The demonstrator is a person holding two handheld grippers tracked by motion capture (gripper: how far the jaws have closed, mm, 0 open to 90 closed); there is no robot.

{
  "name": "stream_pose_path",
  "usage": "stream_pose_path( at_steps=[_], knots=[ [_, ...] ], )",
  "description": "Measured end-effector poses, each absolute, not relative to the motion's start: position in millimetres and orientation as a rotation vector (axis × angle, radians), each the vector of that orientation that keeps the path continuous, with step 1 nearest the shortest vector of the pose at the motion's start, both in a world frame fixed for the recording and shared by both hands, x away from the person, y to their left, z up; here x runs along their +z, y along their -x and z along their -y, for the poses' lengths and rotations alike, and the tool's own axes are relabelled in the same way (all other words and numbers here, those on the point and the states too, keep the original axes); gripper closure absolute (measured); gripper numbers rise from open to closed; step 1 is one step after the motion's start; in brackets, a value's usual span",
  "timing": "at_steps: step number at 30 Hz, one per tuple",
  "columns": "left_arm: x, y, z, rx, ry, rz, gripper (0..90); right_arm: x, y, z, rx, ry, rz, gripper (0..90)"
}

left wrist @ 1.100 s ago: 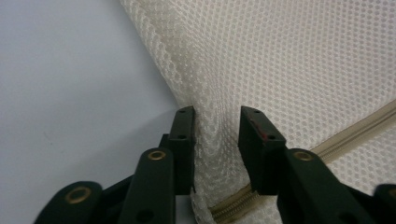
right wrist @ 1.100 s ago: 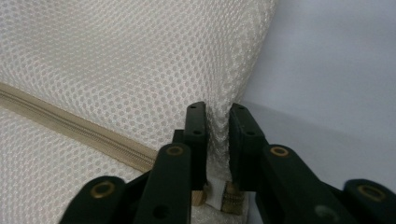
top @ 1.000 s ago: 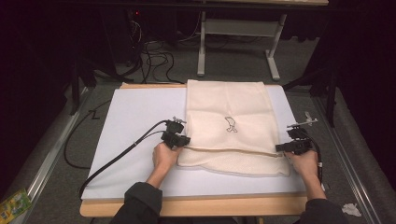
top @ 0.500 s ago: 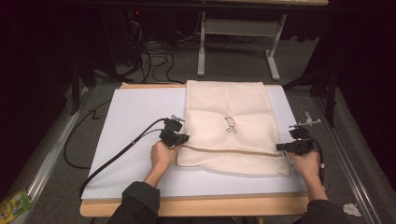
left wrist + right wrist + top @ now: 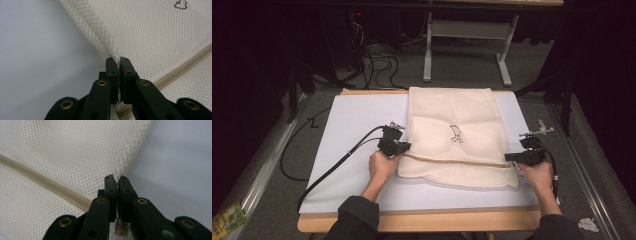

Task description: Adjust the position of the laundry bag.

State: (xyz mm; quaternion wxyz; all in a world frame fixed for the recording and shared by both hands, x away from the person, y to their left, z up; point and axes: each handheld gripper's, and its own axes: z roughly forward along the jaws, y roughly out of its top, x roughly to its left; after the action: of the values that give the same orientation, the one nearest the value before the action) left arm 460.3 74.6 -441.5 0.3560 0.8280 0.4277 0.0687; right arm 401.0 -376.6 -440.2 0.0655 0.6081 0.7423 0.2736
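1. Cream mesh makes up the laundry bag, which lies flat on the white table cover, right of centre, with a small dark emblem near its middle and a tan zipper running across its near part.

2. Compared with a second ago, the left gripper has drawn slightly back along the bag's left edge, and the near flap looks a little flatter; the right gripper sits at almost the same spot on the right edge.

3. Left gripper view: the jaws are clenched on the bag's side seam just above the zipper line, mesh pinched between them.

4. Right gripper view: the jaws are likewise clamped on the opposite edge of the mesh, beside the zipper's end.

5. Judging from this, both sides are now held at the zipper line, so the bag seems ready to be lifted and folded or pulled taut; the small shift suggests tension is being taken up evenly.

6. A slip at either seam would let the mesh sag and skew the fold.
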Motion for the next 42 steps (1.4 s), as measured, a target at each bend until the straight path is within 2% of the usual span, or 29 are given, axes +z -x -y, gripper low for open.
stream_pose_path(
  at_steps=[20, 42],
  knots=[
    [-428, -451, -110, 0.272, -2.111, -1.12, 86.9, -439, -404, 349, 0.935, -1.755, -2.288, 88.6],
    [-431, -440, -155, 0.326, -2.054, -1.195, 86.8, -443, -408, 310, 1.031, -1.658, -2.344, 88.5]
  ],
)
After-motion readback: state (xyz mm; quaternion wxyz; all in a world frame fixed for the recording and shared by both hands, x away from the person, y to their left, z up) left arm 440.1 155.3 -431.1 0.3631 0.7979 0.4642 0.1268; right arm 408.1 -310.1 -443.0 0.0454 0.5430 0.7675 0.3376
